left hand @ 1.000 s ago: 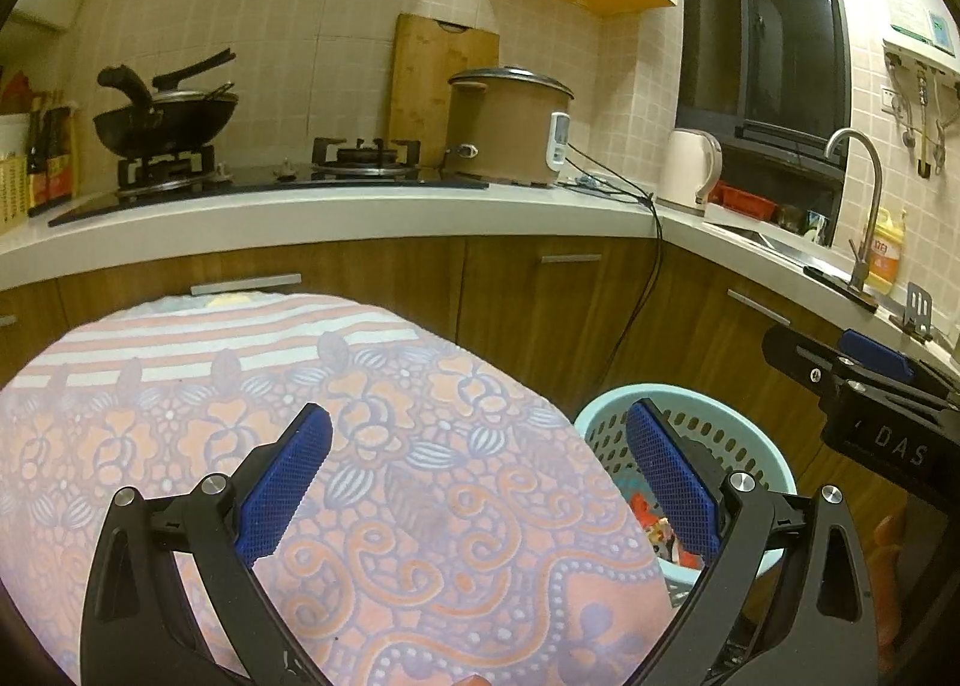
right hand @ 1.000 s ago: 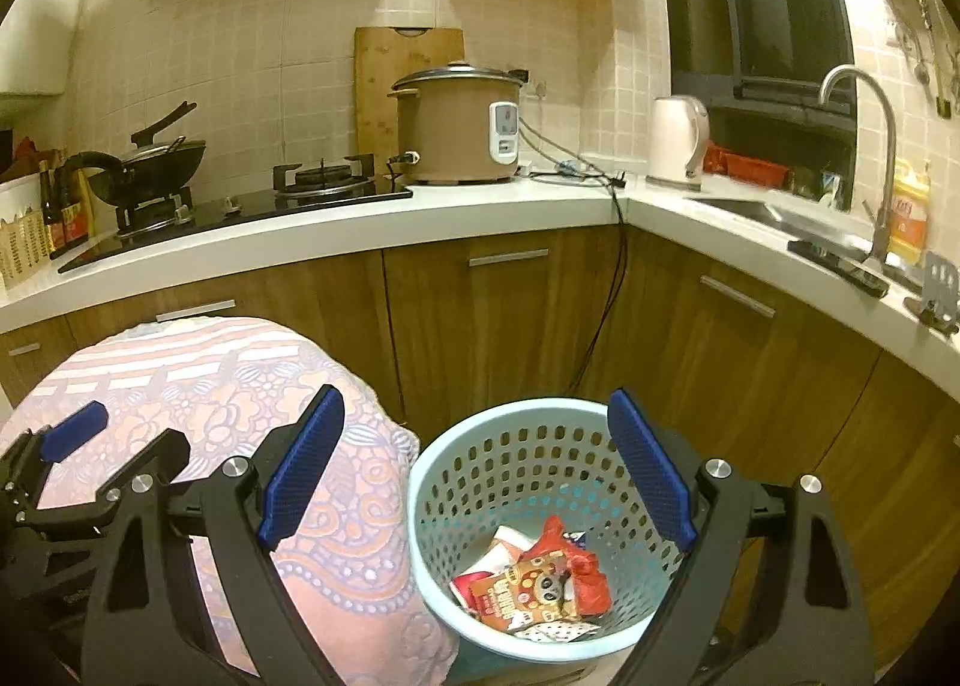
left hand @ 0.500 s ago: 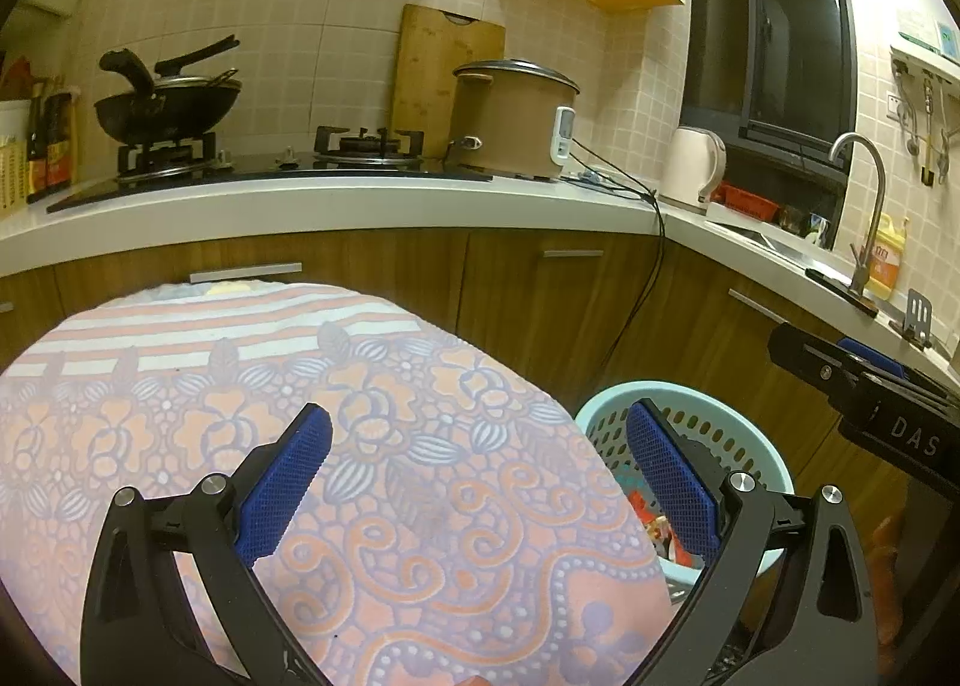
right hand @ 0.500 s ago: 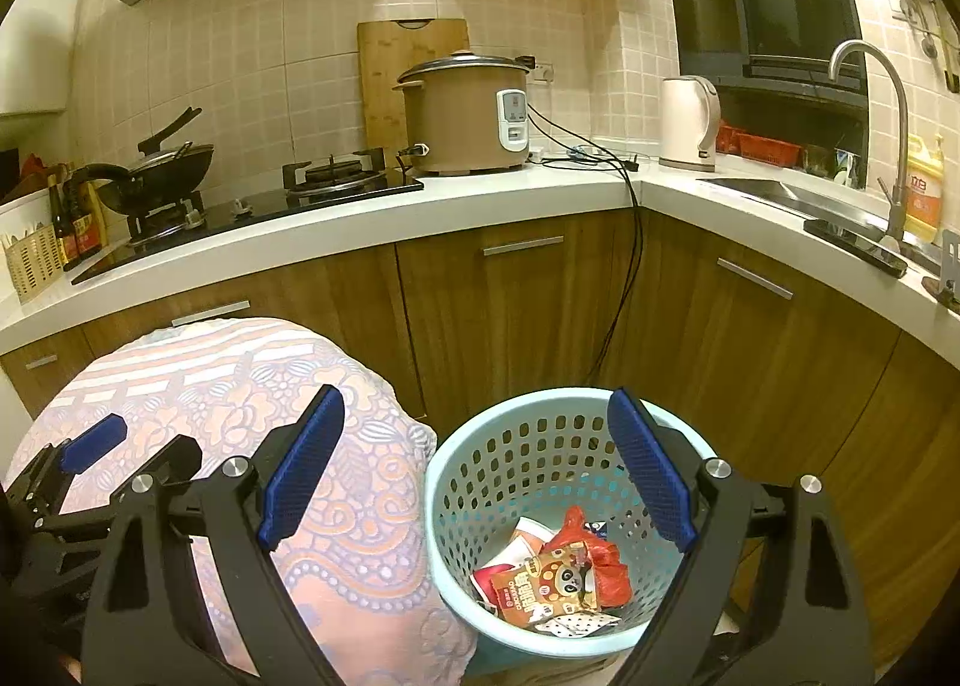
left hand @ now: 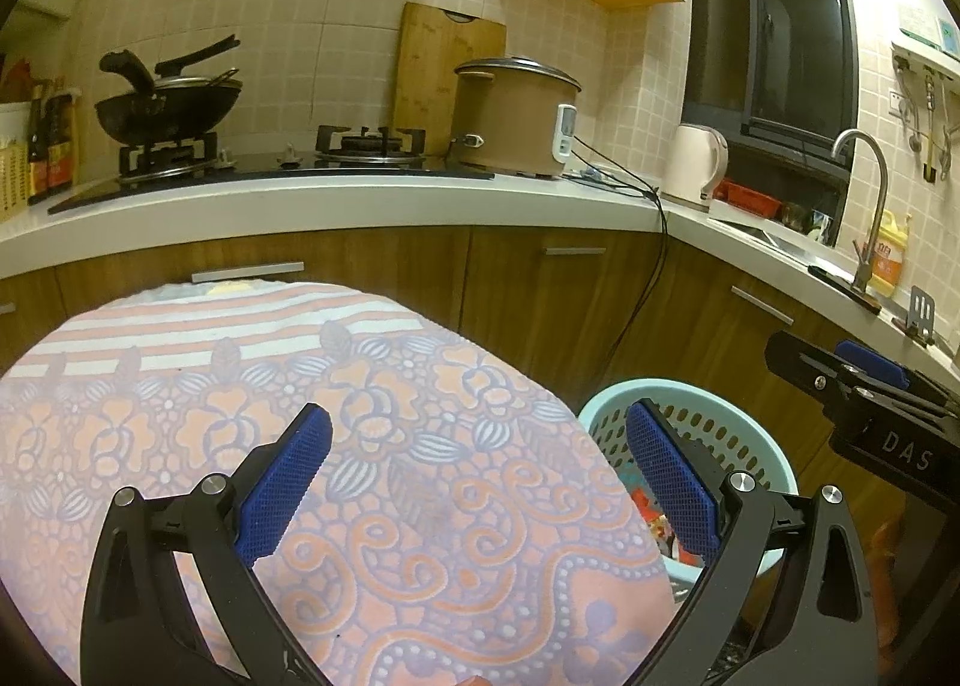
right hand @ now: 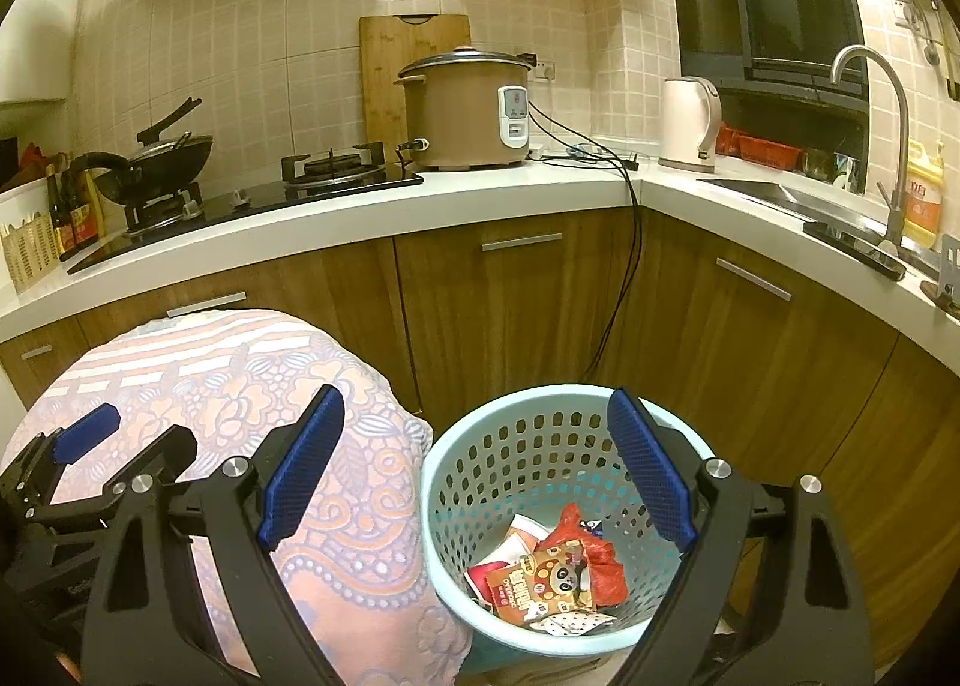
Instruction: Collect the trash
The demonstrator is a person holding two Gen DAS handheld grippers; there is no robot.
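Wrappers [right hand: 555,578] lie in the basket [right hand: 480,422]; the collecting looks finished. Left gripper [left hand: 480,482] and right gripper [right hand: 474,464] gape wide, empty; next, perhaps withdrawing.

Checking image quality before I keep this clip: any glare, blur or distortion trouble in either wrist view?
Left wrist view: warm dim light, sharp; fisheye bends the white countertop edge, dark corners. Right wrist view: equally sharp, the snack wrappers in the pale blue perforated plastic basket readable; mild glare on the metal faucet and black glass hob.
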